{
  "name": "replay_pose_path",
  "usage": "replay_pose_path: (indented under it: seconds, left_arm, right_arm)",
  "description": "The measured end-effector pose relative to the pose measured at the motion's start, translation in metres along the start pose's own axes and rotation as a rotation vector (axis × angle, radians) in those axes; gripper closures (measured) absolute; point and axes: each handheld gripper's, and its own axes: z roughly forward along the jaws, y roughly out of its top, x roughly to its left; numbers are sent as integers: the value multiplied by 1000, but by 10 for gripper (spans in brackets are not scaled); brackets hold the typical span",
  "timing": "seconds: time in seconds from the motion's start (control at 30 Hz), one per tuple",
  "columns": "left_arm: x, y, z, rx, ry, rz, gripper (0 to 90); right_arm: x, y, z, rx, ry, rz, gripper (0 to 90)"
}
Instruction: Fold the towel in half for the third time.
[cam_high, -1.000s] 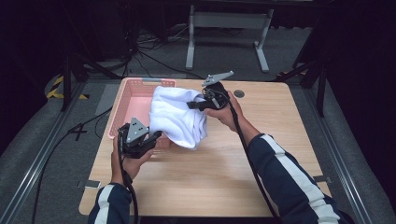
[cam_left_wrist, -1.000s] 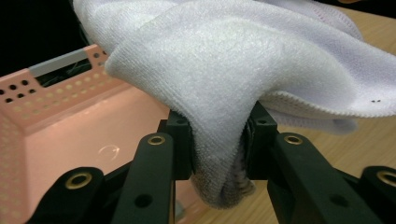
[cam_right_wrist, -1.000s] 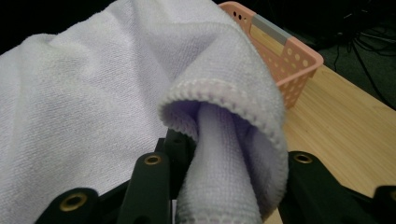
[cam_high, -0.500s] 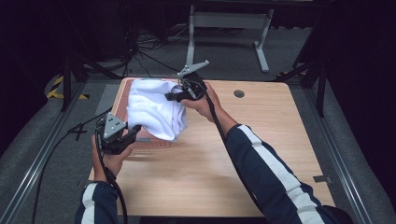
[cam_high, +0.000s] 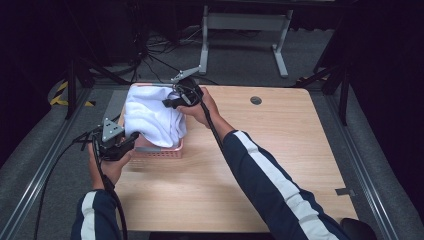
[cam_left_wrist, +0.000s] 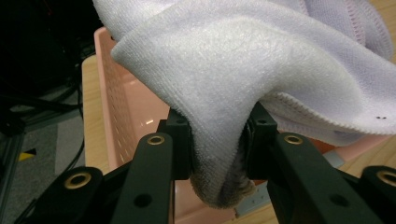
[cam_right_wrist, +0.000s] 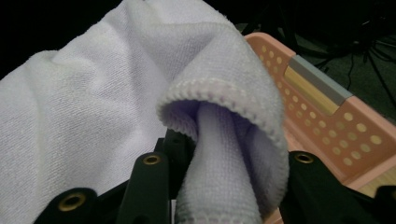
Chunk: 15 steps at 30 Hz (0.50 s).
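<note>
- White terry towel (cam_high: 152, 117) hangs bunched over the pink perforated basket (cam_high: 159, 152), covering most of the basket's opening; basket taken as the landmark for all places below.
- Basket sits on the wooden table (cam_high: 280, 150), at the table's far left corner in the high view. Its near wall and a strip of rim show below the towel.
- Left gripper (cam_high: 126, 142) is just beside the basket's near left corner, held by the person's left hand (cam_high: 107, 167). In the left gripper view its jaws are clenched on a fold of the towel: both pads press into the cloth, which bulges down between them. Basket's pink inner wall lies directly behind that fold.
- Right gripper (cam_high: 170, 102) is above the basket's far right edge, held by the right hand (cam_high: 200, 107). In the right gripper view its jaws grasp a rolled, hemmed edge of the towel; cloth fills the gap between them. The right-hand pad is hidden by the roll.
- Towel stretches between the two grips, diagonally across the basket, from its near left corner to its far right side.
- Grey and tan label strip (cam_right_wrist: 315, 88) sits on the basket's rim, seen in the right gripper view, just beyond the towel's rolled edge.
- Striped navy sleeve (cam_high: 270, 185) crosses the table to the right of the basket.
- Round cable hole (cam_high: 256, 100) in the table lies well to the right of the basket, near the far edge.
</note>
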Motion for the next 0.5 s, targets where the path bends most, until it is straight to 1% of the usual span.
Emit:
replay_pose_path:
  seconds: [0.07,0.17,0.2,0.23,0.27,0.3,0.37,0.4,0.43,0.47,0.5]
  left_arm:
    - [-1,-3,3,12,4,-1,695]
    - [0,-8,9,34,11,3,690]
    - [0,-10,12,42,6,-3,689]
    - [0,-11,14,55,3,0,688]
    - [-2,-12,17,72,15,14,686]
    - [-3,-14,20,75,26,29,681]
    - [-3,-15,23,89,25,28,670]
    - [-3,-17,23,95,27,14,661]
    - [-3,-18,24,87,24,4,648]
    - [-2,-19,24,102,23,5,631]
    - [-3,-21,25,98,28,1,608]
  right_arm:
    - [-1,-5,6,-4,15,0,642]
    - [-2,-12,15,2,6,0,635]
    - [-3,-14,17,6,-2,2,633]
    - [-4,-17,20,13,-11,5,631]
    - [-5,-19,23,17,-15,11,629]
    - [-6,-22,26,25,-18,16,624]
    - [-6,-26,30,43,-26,14,603]
    - [-7,-28,32,54,-38,11,587]
    - [-8,-29,34,56,-46,14,567]
    - [-8,-31,35,59,-55,17,548]
    - [-9,-32,36,67,-59,19,540]
